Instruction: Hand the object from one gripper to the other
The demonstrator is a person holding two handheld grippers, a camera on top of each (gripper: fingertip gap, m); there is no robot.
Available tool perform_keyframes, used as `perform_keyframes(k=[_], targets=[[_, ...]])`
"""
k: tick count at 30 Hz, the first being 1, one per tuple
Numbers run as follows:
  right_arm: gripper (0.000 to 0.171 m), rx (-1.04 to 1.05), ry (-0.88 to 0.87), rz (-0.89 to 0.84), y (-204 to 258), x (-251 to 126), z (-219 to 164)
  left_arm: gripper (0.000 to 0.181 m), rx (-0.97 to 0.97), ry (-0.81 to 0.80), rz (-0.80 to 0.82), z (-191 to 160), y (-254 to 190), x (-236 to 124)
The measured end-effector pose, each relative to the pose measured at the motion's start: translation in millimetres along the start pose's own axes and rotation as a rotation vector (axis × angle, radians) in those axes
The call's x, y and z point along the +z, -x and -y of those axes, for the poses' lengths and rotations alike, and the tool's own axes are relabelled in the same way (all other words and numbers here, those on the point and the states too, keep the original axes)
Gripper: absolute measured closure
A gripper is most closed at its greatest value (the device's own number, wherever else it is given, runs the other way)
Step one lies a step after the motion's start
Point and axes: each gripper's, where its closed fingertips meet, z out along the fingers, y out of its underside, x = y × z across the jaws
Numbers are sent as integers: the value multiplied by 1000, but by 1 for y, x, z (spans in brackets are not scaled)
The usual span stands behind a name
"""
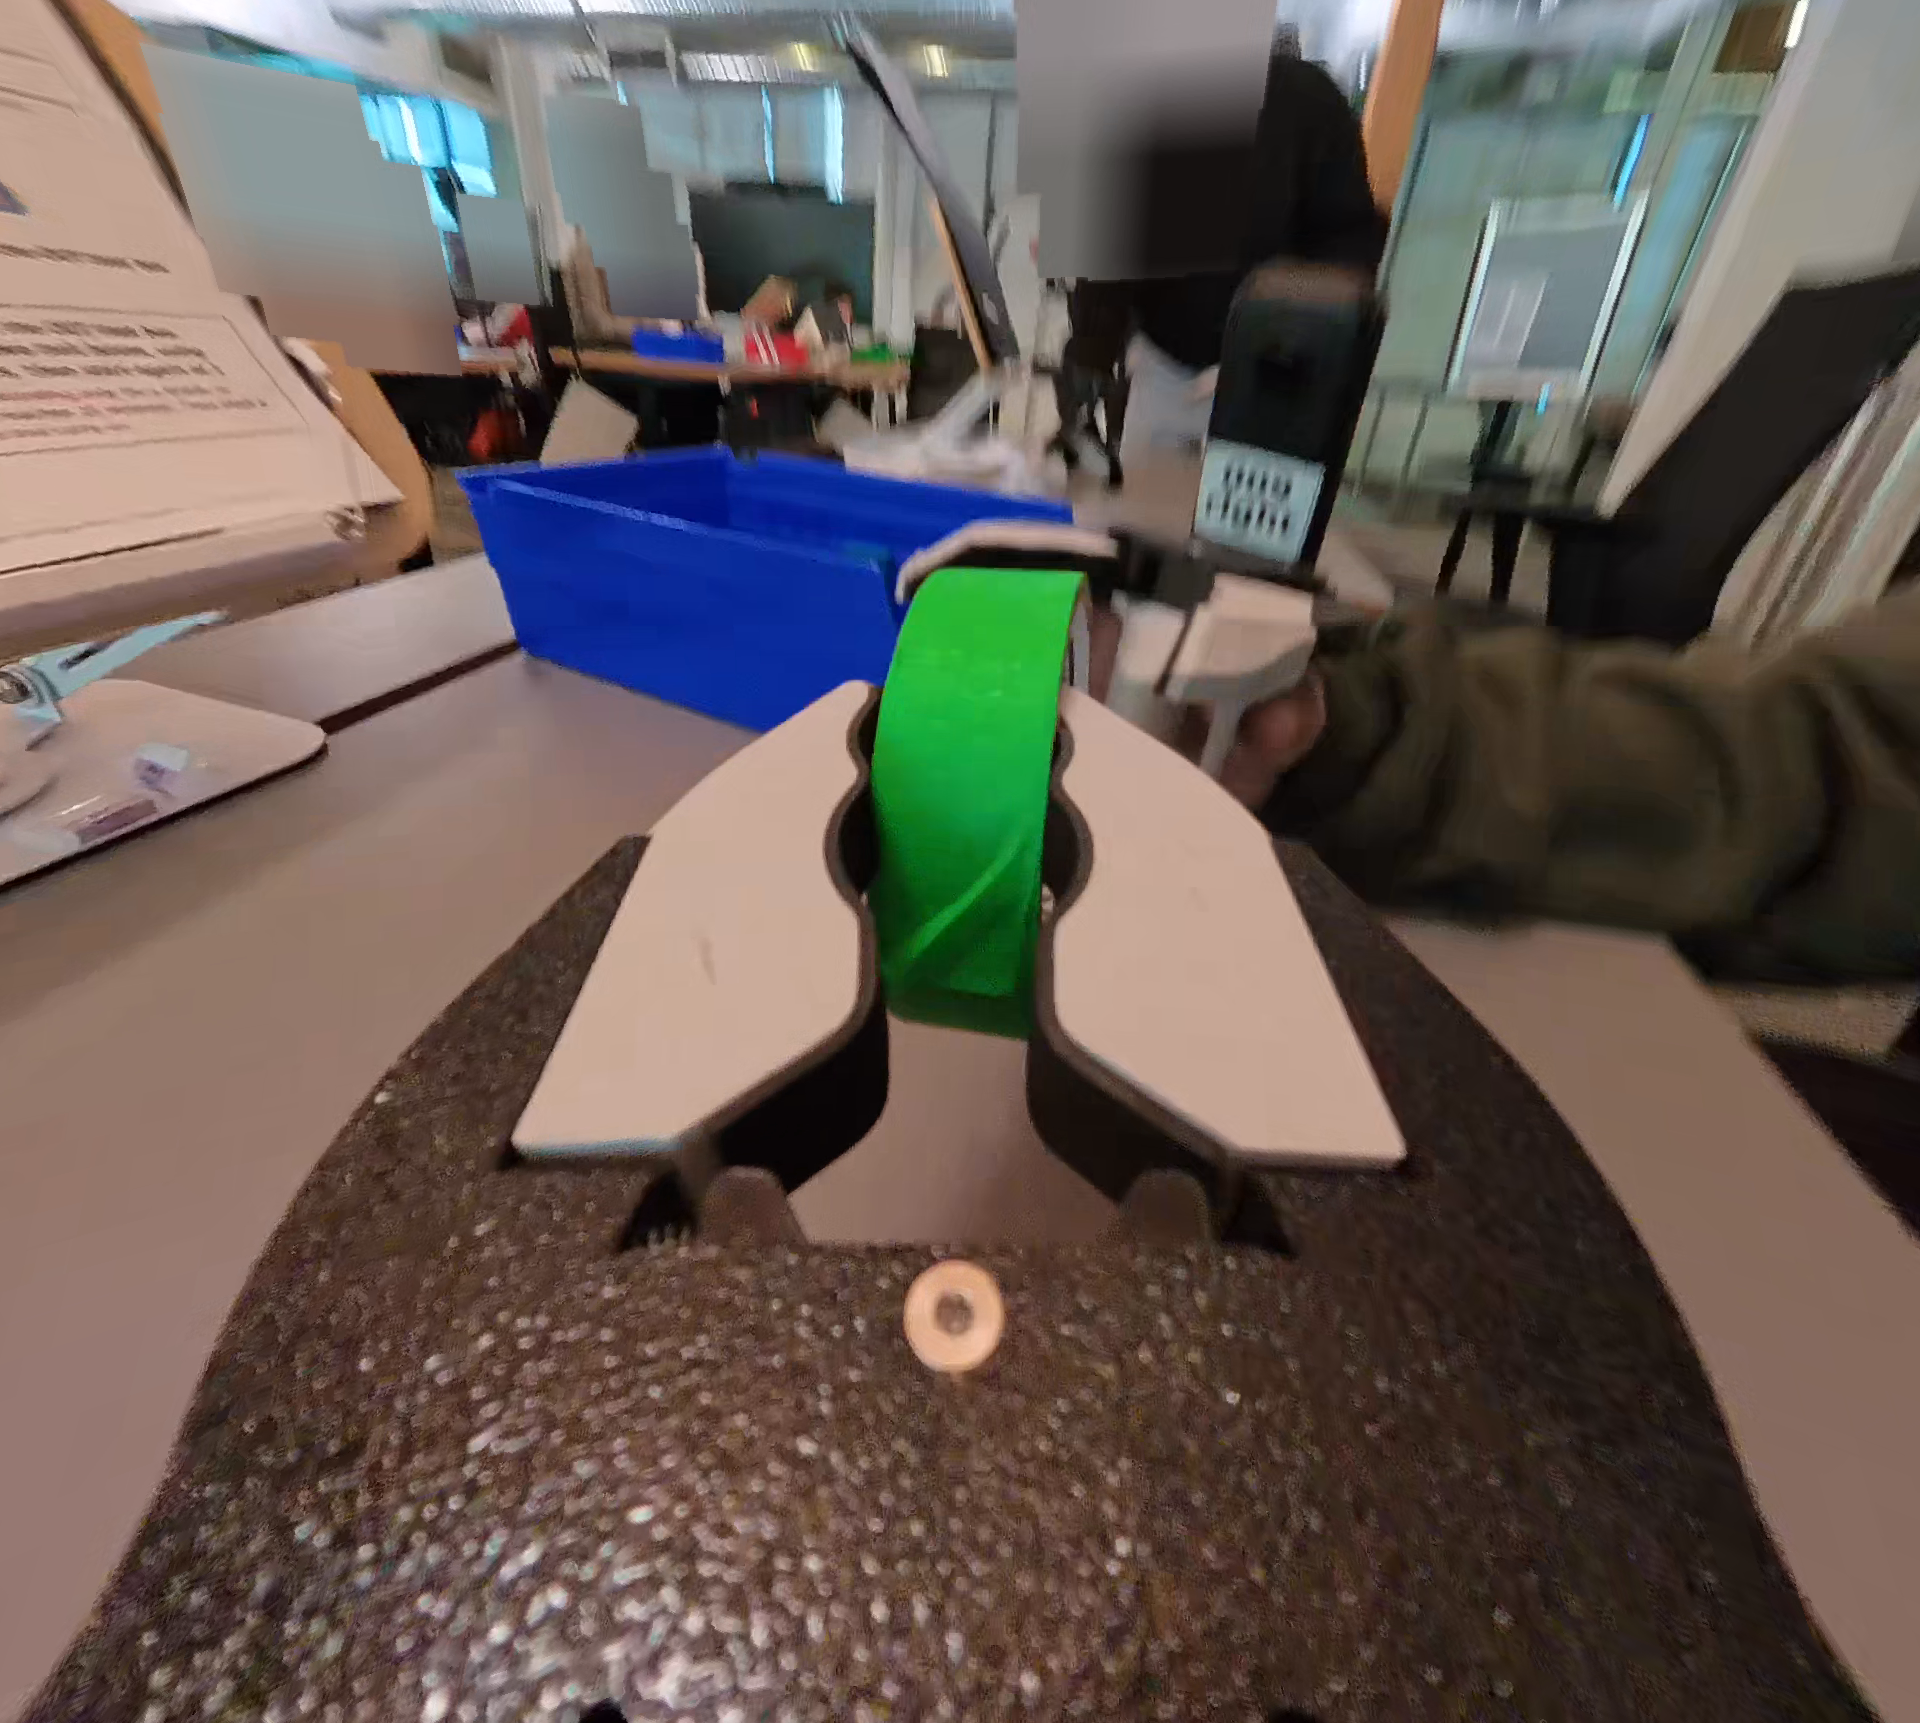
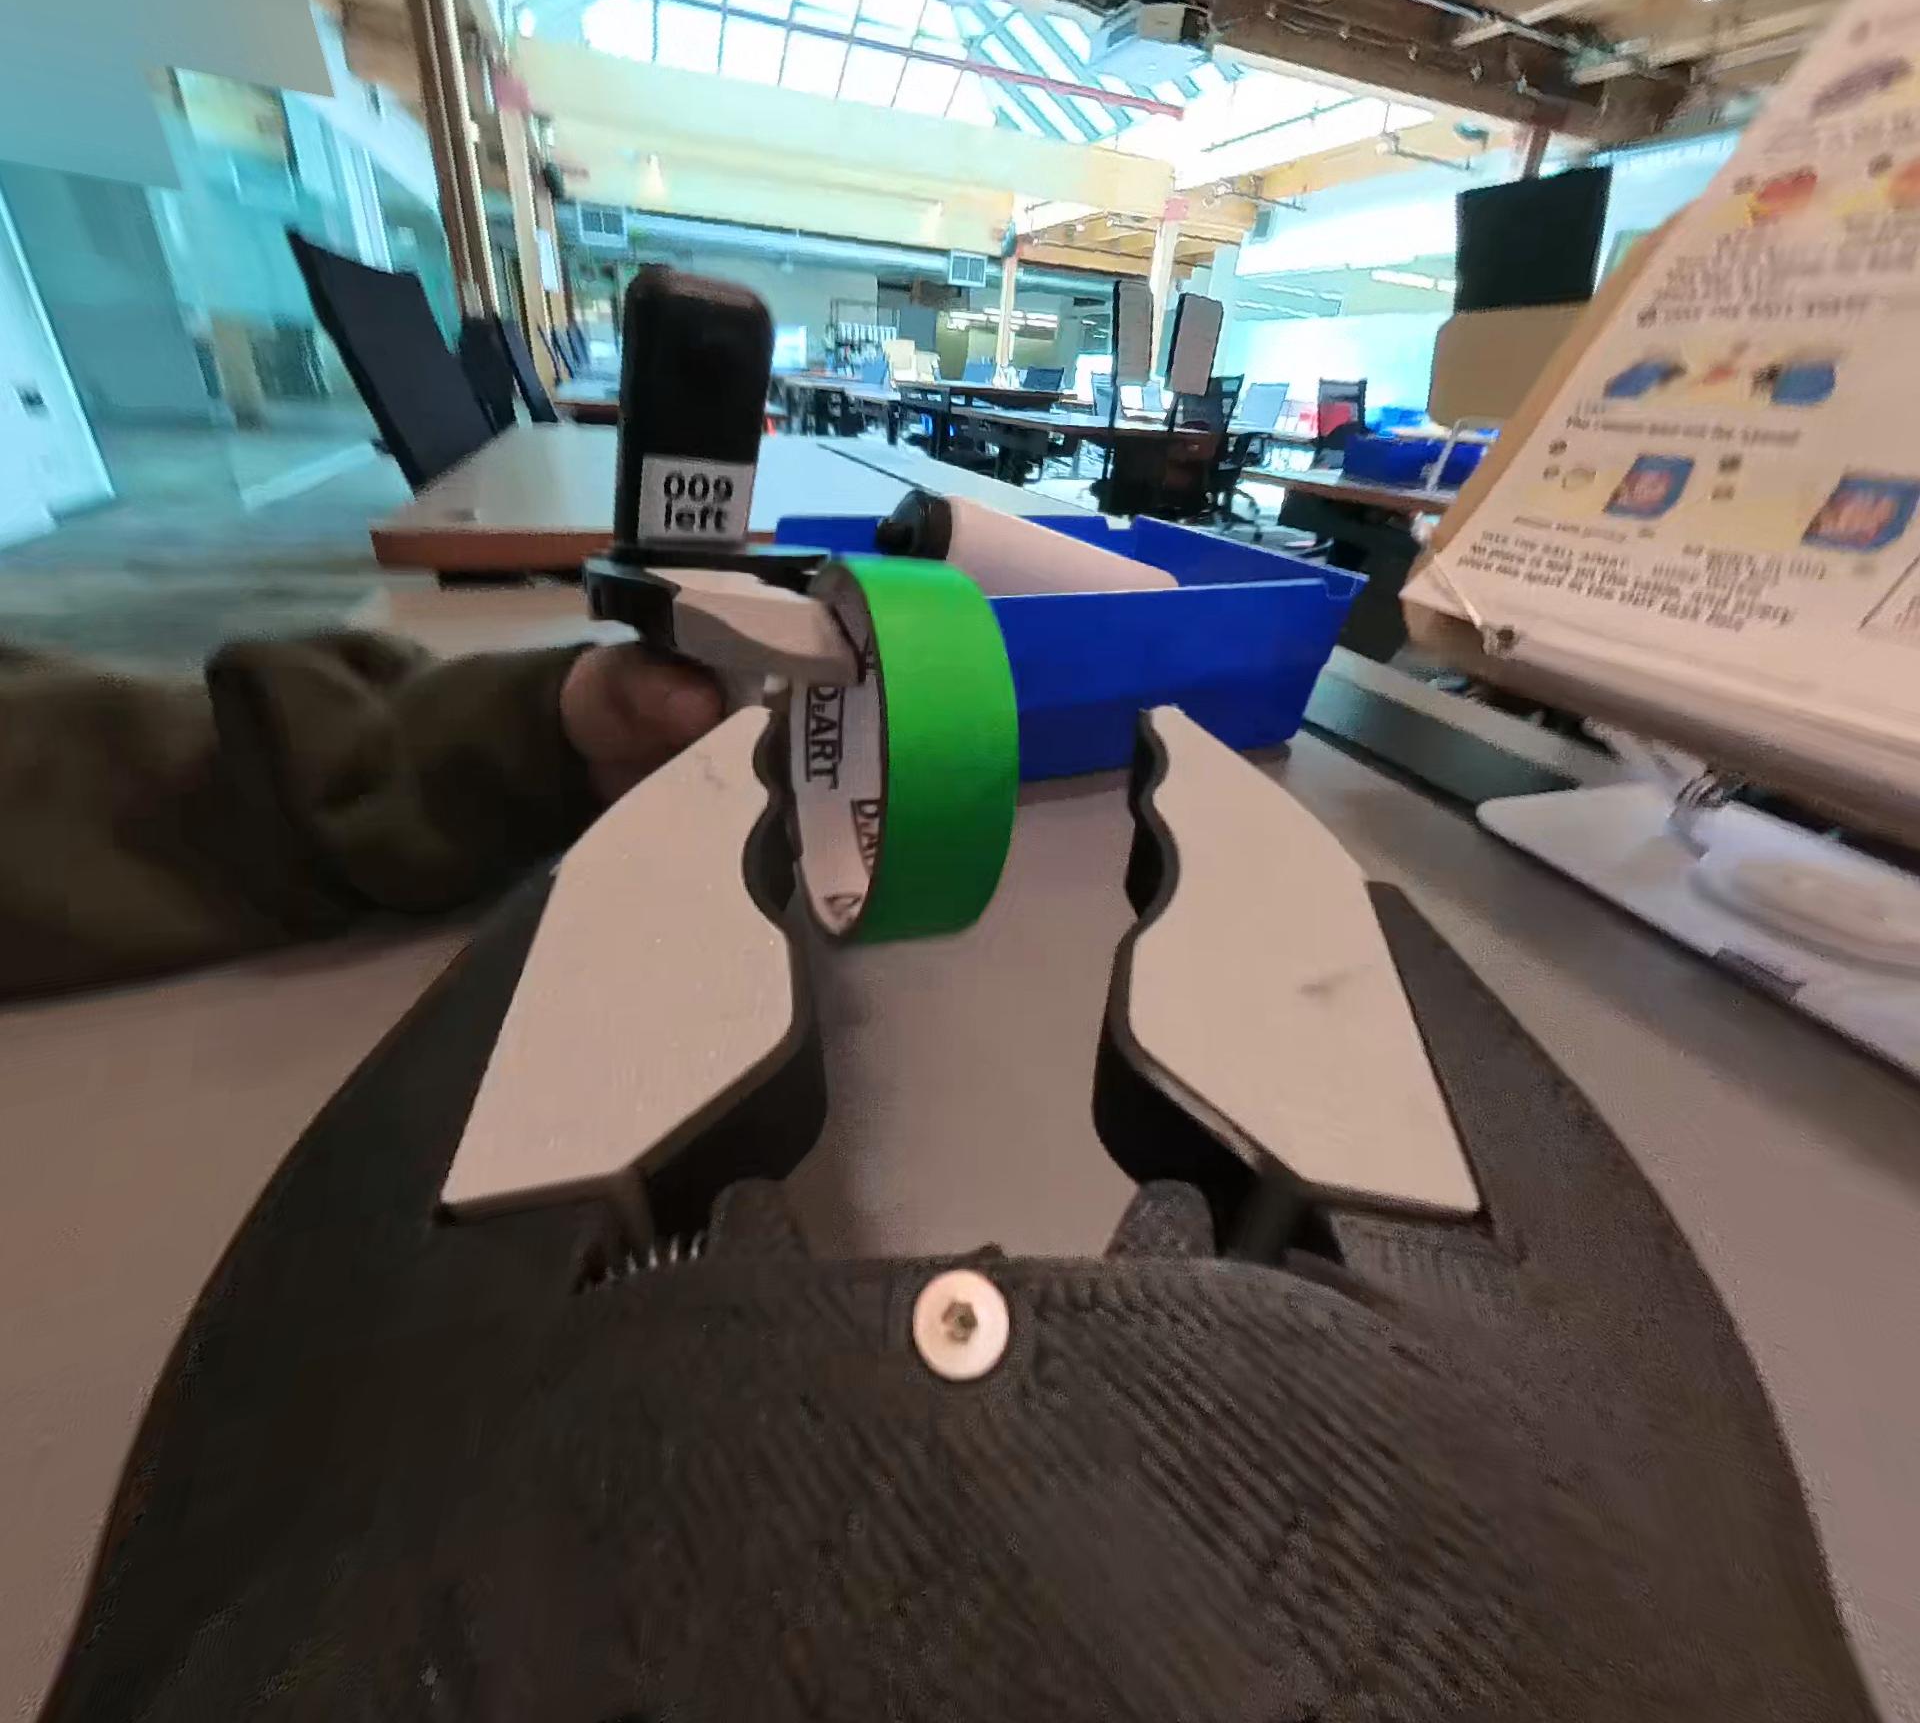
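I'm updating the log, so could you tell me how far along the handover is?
Done: the left gripper is shut on the green tape roll, held off the table. In hand: the right gripper is open, with the roll between its fingers. Left: close the right gripper on the roll, then release the left.

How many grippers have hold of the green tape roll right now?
1. The left gripper is shut on the green tape roll. The right gripper is open, its fingers either side of the roll, not closed on it.
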Motion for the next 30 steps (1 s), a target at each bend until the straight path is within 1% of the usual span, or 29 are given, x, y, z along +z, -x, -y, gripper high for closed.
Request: perform_keyframes(k=[2, 4, 5, 7, 8, 9, 11, 15, 18, 19, 20, 24, 29, 30], targets=[[108, 121, -23, 11, -4, 0, -2, 154, -92, -126, 10, 14, 8, -4], [113, 196, -26, 7, -8, 1, -7, 154, -172, -213, -16, 22, 9, -6], [114, 203, -28, 0, -9, 2, -8, 154, -192, -239, -20, 23, 10, -5], [123, 169, -17, 18, -4, 3, -11, 154, -201, -244, -37, 19, 8, -1], [128, 151, -3, 32, 0, 4, -12, 154, -189, -232, -39, 16, 6, 3], [141, 128, 5, 36, 2, 5, -13, 154, -174, -221, -44, 13, 3, 6], [142, 105, 6, 24, 2, 4, -11, 154, -142, -217, -46, 13, 1, 7], [143, 92, 19, 66, 5, -1, -3, 151, -28, -116, -59, 6, -8, 9], [143, 14, 129, 92, 7, -8, -13, 131, 70, -28, -68, -2, -15, 9], [143, -19, 175, 101, 7, -12, -18, 125, 105, 4, -66, -5, -16, 8], [143, -51, 211, 114, 8, -15, -22, 123, 133, 29, -64, -7, -16, 7], [143, -94, 318, 170, 12, -26, -34, 125, 178, 106, -97, -16, -24, 7], [143, -98, 354, 186, 18, -27, -41, 125, 165, 170, -151, -30, -34, 14], [143, -98, 357, 178, 17, -26, -42, 131, 175, 180, -154, -32, -35, 15]])
